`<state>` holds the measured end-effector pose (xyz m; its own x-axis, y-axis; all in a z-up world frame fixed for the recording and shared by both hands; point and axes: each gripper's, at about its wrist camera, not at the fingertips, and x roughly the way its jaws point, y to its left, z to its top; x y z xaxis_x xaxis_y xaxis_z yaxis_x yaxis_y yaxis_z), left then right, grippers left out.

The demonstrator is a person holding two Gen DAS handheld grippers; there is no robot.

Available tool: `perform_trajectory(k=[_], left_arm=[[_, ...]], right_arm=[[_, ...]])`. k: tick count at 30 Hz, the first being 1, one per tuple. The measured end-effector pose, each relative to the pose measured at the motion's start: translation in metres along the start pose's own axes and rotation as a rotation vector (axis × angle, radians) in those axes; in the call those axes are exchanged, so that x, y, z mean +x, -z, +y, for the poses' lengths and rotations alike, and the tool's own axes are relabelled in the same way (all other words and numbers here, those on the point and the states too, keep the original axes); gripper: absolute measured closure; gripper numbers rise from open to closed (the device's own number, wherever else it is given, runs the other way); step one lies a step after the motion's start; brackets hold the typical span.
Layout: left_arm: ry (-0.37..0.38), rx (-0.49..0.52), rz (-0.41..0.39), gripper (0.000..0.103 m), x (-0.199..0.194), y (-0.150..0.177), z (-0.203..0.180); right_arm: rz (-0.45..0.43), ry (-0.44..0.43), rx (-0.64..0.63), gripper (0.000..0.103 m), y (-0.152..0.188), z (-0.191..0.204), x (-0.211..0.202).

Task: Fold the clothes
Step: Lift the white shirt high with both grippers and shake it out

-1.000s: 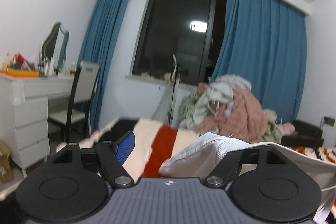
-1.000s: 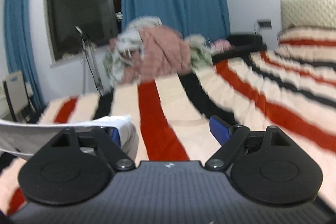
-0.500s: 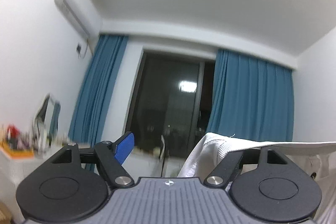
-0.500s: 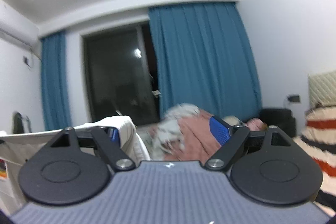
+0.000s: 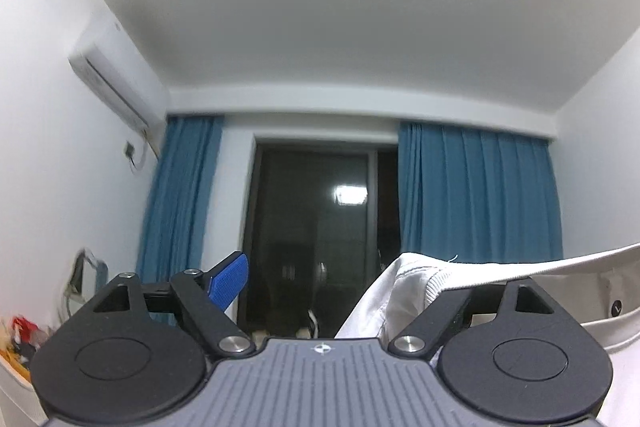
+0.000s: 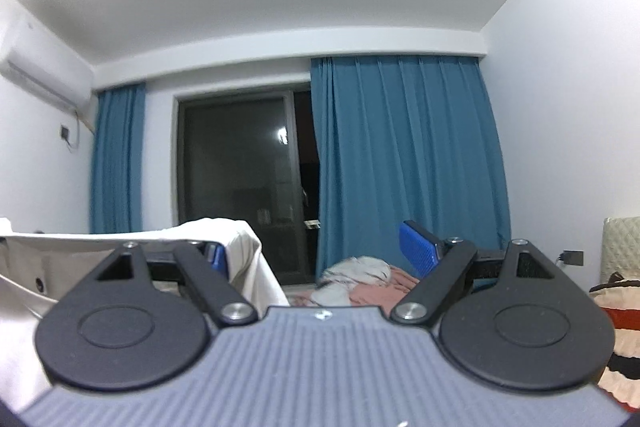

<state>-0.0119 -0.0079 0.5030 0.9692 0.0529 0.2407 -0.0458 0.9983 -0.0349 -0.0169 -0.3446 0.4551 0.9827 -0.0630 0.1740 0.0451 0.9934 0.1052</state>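
Both grippers are raised toward the blue curtains (image 6: 404,155) with a white garment (image 5: 416,291) stretched between them. The left gripper (image 5: 320,283) has its jaws opening, the cloth draped over its right finger only. The right gripper (image 6: 316,251) stands wide, the garment (image 6: 240,247) hanging over its left finger and nothing pinched between the pads.

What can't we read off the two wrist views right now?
- White garment: its lower part is cut off by the frame edges and hidden by the gripper bodies in both views.
- Left gripper, jaws opening: the cloth covers the right-hand pad, so contact there is unclear.
- Right gripper: the left-hand pad is mostly under cloth.
- Bed: only a striped corner shows in the right wrist view.
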Motion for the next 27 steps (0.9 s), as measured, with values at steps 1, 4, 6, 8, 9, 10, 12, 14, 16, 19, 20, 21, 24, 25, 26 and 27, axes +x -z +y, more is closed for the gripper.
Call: perform_trajectory(k=[1,4,6,8,9,10,12,14,16,19,20,21,24,25,26,27], left_arm=[[0.002,0.001,0.027,0.017,0.015,0.014,-0.004],[-0.012,-0.007,0.101,0.017,0.068,0.067,-0.011],[-0.021,-0.015,0.158,0.017,0.106,0.103,-0.016],[-0.031,-0.022,0.216,0.017,0.153,0.147,-0.021],[-0.036,-0.022,0.234,0.016,0.178,0.173,-0.022],[-0.042,-0.022,0.253,0.016,0.204,0.199,-0.024],[-0.053,-0.023,0.29,0.015,0.254,0.252,-0.027],[-0.064,-0.029,0.336,0.014,0.306,0.308,-0.028],[-0.063,-0.041,0.398,0.014,0.357,0.373,-0.028],[-0.043,-0.035,0.49,0.014,0.429,0.476,-0.025],[-0.033,-0.031,0.534,0.014,0.447,0.512,-0.022],[-0.024,-0.026,0.58,0.014,0.463,0.549,-0.021],[0.016,-0.003,0.714,0.014,0.505,0.642,-0.019],[0.039,0.006,0.754,0.014,0.515,0.669,-0.019],[0.061,0.025,0.796,0.014,0.522,0.693,-0.019],[0.077,0.052,0.841,0.014,0.525,0.717,-0.019]], right_arm=[[0.022,0.005,-0.007,0.02,0.012,-0.001,0.014],[0.103,0.015,-0.023,0.02,0.056,-0.002,0.065],[0.157,0.022,-0.034,0.02,0.086,-0.003,0.1],[0.209,0.032,-0.053,0.02,0.123,0.0,0.139],[0.23,0.04,-0.066,0.02,0.145,0.002,0.163],[0.247,0.05,-0.08,0.02,0.169,0.004,0.188],[0.275,0.065,-0.092,0.019,0.216,0.006,0.237],[0.295,0.074,-0.086,0.019,0.262,0.005,0.286],[0.311,0.084,-0.085,0.019,0.318,0.002,0.34],[0.34,0.105,-0.103,0.019,0.397,0.003,0.412],[0.364,0.11,-0.1,0.019,0.424,0.002,0.431],[0.395,0.116,-0.091,0.019,0.454,-0.002,0.451],[0.521,0.13,-0.039,0.019,0.539,-0.017,0.495],[0.56,0.136,-0.036,0.019,0.561,-0.02,0.504],[0.598,0.142,-0.032,0.019,0.584,-0.023,0.513],[0.639,0.143,-0.033,0.019,0.602,-0.024,0.521]])
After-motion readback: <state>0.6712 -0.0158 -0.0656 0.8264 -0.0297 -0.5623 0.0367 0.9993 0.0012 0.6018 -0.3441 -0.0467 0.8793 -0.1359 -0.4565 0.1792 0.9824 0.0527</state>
